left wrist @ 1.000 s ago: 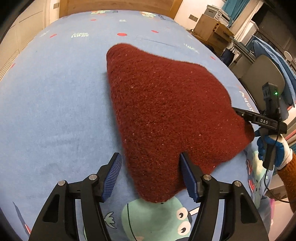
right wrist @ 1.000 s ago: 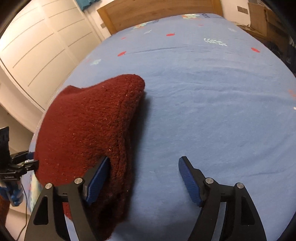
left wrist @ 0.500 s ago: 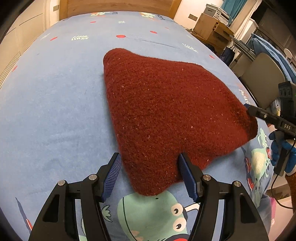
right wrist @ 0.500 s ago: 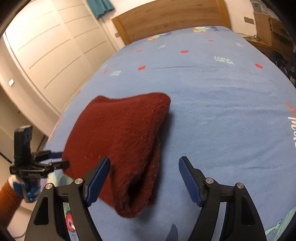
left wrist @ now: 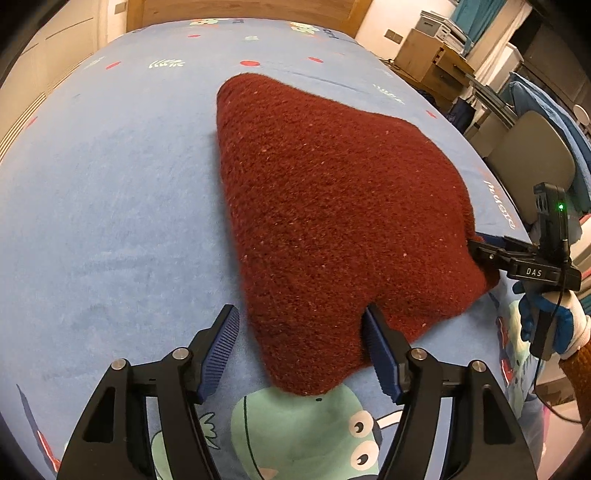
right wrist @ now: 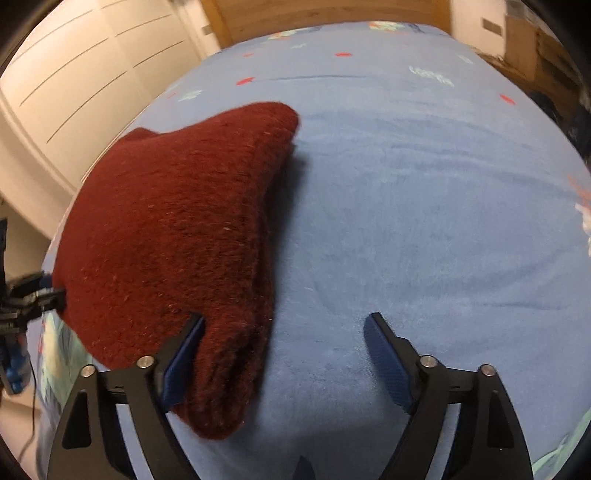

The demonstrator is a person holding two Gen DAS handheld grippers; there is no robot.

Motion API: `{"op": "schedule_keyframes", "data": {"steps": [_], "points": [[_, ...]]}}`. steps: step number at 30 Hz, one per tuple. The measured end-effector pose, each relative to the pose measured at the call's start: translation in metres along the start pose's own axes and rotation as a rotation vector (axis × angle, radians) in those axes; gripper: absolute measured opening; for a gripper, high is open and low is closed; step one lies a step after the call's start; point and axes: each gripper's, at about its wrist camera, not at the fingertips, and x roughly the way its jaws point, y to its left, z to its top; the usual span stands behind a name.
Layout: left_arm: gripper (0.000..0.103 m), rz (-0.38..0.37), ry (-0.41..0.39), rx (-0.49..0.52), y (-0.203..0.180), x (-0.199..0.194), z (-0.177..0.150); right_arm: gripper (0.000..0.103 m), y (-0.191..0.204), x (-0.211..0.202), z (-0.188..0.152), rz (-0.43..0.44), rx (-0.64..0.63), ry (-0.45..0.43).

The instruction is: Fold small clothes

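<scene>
A dark red knitted garment (left wrist: 332, 206) lies folded on the blue bed sheet (left wrist: 110, 206); it also shows in the right wrist view (right wrist: 177, 236). My left gripper (left wrist: 299, 332) is open, its jaws either side of the garment's near corner, right pad against the fabric. My right gripper (right wrist: 284, 339) is open, its left finger (right wrist: 184, 347) tucked under the garment's folded edge, its right finger over bare sheet. In the left wrist view the right gripper (left wrist: 491, 251) touches the garment's right corner. In the right wrist view the left gripper (right wrist: 33, 295) sits at the garment's left edge.
The sheet carries a cartoon frog print (left wrist: 306, 432) near the front edge. A wooden headboard (right wrist: 332, 14) is at the far end, white wardrobe doors (right wrist: 74, 74) on one side, and a chair (left wrist: 528, 147) and boxes (left wrist: 428, 55) on the other.
My right gripper pulled back and rose half a second ago, then came down again against the garment's folded edge. My left gripper stayed at the near corner, open throughout.
</scene>
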Motion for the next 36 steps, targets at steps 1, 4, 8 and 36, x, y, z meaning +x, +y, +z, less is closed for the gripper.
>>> {"op": "schedule_keyframes", "data": {"steps": [1,4,8,36], "points": [[0.065,0.0,-0.001,-0.009,0.0,0.0,0.0,0.09,-0.002,0.002,0.0,0.004,0.017,0.001],[0.065,0.011,-0.007,-0.017,0.0,-0.004,0.001,0.09,-0.005,-0.002,0.001,0.008,0.043,0.01],[0.064,0.013,-0.031,-0.033,-0.001,-0.017,-0.002,0.09,-0.01,-0.027,-0.002,0.045,0.116,-0.041],[0.064,0.097,-0.207,-0.099,-0.022,-0.126,-0.057,0.09,0.007,-0.101,-0.05,-0.096,0.355,-0.076]]}}
